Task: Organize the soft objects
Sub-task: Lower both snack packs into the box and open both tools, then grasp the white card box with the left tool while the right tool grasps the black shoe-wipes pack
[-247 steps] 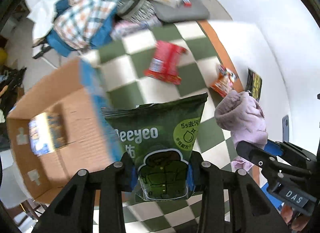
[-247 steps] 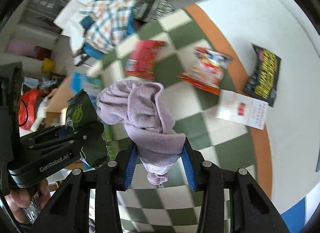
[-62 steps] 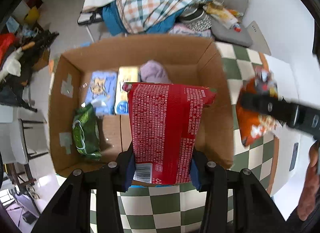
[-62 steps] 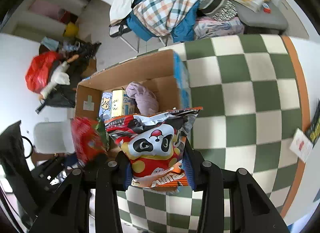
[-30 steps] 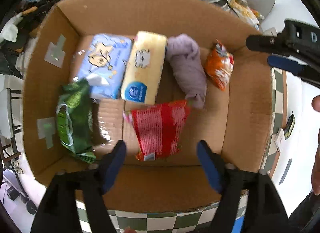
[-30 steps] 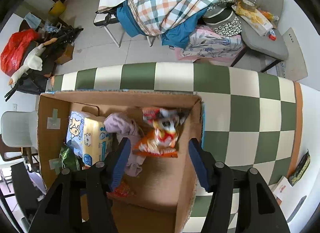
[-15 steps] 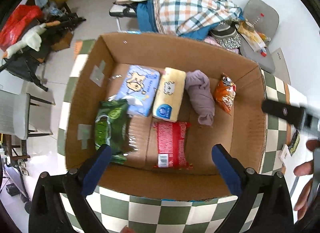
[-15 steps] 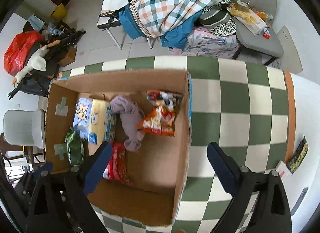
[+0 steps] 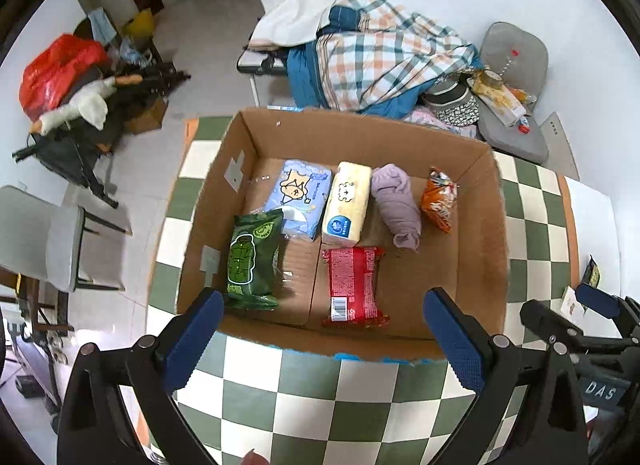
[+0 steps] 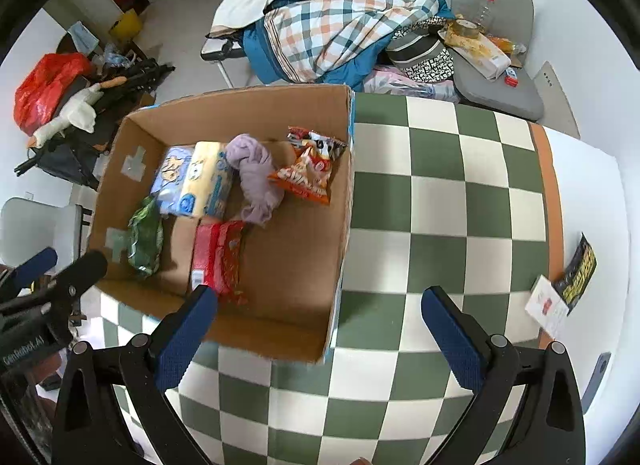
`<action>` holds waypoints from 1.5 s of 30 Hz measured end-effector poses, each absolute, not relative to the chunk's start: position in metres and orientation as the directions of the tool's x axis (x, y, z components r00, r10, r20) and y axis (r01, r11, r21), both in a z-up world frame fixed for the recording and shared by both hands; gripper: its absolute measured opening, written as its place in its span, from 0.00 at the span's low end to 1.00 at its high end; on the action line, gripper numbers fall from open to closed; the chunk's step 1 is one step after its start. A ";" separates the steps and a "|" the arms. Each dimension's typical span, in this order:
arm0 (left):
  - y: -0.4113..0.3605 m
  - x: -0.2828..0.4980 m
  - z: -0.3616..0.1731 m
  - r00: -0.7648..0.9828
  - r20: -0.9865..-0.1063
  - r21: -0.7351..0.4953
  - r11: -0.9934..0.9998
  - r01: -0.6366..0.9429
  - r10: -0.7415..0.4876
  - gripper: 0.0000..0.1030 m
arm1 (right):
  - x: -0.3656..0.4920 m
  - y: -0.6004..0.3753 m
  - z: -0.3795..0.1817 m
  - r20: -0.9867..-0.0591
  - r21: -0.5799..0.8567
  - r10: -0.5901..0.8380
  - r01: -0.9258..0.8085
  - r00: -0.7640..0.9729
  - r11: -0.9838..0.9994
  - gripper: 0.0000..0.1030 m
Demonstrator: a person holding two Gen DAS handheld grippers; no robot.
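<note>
An open cardboard box stands on the green-and-white checkered table. Inside lie a green pouch, a red packet, a blue tissue pack, a yellow tissue pack, a rolled purple cloth and an orange snack bag. My left gripper is open and empty above the box's near edge. My right gripper is open and empty over the box's right wall and the table.
A black-and-yellow packet and a white card lie near the table's right edge. Chairs piled with plaid bedding stand behind the box. A grey chair stands at the left.
Both grippers have let go of their packets, which now lie in the box. Both have drawn back and upward from the box with jaws wide open.
</note>
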State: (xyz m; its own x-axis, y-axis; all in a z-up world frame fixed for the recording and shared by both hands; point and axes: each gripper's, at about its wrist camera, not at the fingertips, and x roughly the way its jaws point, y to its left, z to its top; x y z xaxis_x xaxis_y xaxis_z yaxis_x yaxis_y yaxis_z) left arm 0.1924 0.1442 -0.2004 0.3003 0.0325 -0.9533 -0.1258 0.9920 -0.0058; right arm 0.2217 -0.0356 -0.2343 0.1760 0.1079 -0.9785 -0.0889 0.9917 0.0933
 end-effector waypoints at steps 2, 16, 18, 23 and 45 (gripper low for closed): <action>0.138 0.185 -0.191 0.318 -0.947 0.003 0.994 -0.109 0.038 1.00 | 0.209 -0.038 -0.225 -0.973 0.100 0.116 -0.093 0.197 0.991 1.00; 0.042 0.174 -0.149 0.380 -0.925 0.022 0.993 0.118 -0.025 1.00 | 0.170 -0.122 -0.182 -0.935 0.261 0.238 0.056 0.263 0.964 1.00; 0.004 0.177 -0.152 0.370 -0.928 0.039 0.976 0.213 -0.043 1.00 | 0.160 -0.158 -0.180 -0.936 0.259 0.219 0.119 0.274 0.958 1.00; -0.107 0.180 -0.182 0.329 -0.939 0.077 0.873 0.482 -0.099 1.00 | 0.131 -0.256 -0.197 -0.960 0.203 0.127 0.308 0.249 0.930 1.00; -0.412 0.181 -0.396 0.041 -0.995 0.058 0.197 0.979 0.089 1.00 | 0.068 -0.496 -0.370 -0.992 0.098 0.127 0.593 -0.008 0.799 1.00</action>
State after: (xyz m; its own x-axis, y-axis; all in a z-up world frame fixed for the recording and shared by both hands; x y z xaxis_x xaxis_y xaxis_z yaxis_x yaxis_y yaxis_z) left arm 0.1807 -0.4121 -0.3958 0.0407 0.0895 -0.9952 0.9787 0.1971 0.0578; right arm 0.0679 -0.4960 -0.3696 -0.0082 0.1272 -0.9918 0.5927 0.7995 0.0976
